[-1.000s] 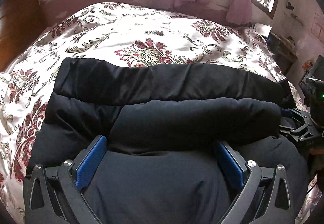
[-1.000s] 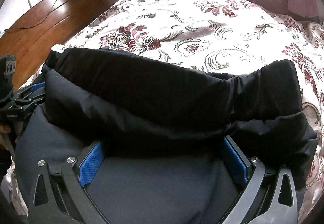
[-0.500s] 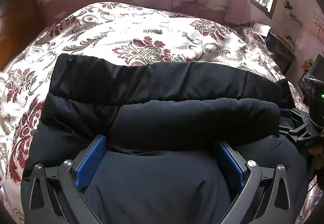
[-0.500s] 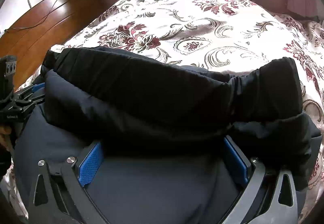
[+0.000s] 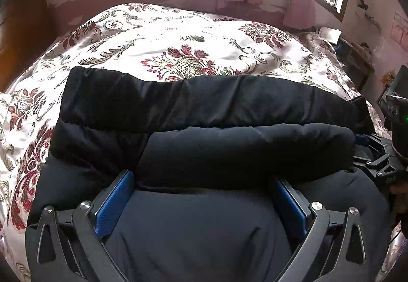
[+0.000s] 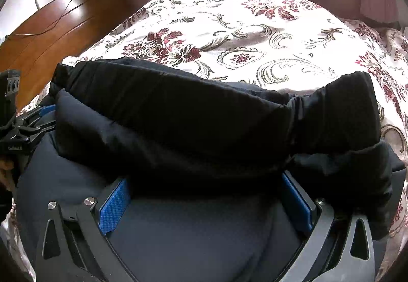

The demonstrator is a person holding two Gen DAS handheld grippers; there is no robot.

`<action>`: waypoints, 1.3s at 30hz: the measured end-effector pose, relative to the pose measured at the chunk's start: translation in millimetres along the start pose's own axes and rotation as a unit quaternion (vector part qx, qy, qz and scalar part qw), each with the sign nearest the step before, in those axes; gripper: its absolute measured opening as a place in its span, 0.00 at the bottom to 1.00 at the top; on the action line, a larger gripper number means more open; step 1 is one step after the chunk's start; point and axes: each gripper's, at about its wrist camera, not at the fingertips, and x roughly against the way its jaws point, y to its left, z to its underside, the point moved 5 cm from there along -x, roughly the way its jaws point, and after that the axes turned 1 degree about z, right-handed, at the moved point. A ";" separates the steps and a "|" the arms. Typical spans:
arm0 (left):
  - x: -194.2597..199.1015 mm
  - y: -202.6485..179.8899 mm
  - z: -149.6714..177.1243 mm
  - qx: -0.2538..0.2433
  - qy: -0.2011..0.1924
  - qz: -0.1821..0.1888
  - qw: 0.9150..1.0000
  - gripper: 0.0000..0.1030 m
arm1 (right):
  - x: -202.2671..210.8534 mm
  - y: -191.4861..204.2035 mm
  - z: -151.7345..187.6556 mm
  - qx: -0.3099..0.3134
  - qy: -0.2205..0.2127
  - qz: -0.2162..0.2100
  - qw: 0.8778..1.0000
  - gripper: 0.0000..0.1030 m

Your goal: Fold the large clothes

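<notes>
Black puffy jacket (image 5: 204, 108) lies on floral bedspread (image 5: 178, 39), near part rolled over. Left gripper (image 5: 204, 195) and right gripper (image 6: 204, 195): fingers spread wide, padded fold bulging between, no pinch seen. Judgement: press both evenly, squeeze air out, keep edges aligned or roll springs back.
</notes>
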 end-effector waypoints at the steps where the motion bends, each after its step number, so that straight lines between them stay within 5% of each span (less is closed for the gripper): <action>1: -0.5 0.2 0.1 -0.001 0.000 -0.001 1.000 1.00 | -0.2 -0.3 -0.4 0.000 -0.001 0.001 1.000 1.00; 25: 18.0 -5.6 -1.8 -0.023 -0.013 -0.027 0.999 1.00 | 18.2 3.3 6.5 0.009 -0.027 0.017 0.999 0.99; 36: 104.0 11.9 0.2 -0.011 -0.102 -0.011 0.995 1.00 | 105.6 -21.6 27.6 0.001 -0.114 0.054 0.992 0.99; 39: 119.4 30.0 4.0 -0.008 -0.099 -0.009 0.995 1.00 | 134.5 -47.2 36.1 -0.023 -0.137 0.080 0.987 0.99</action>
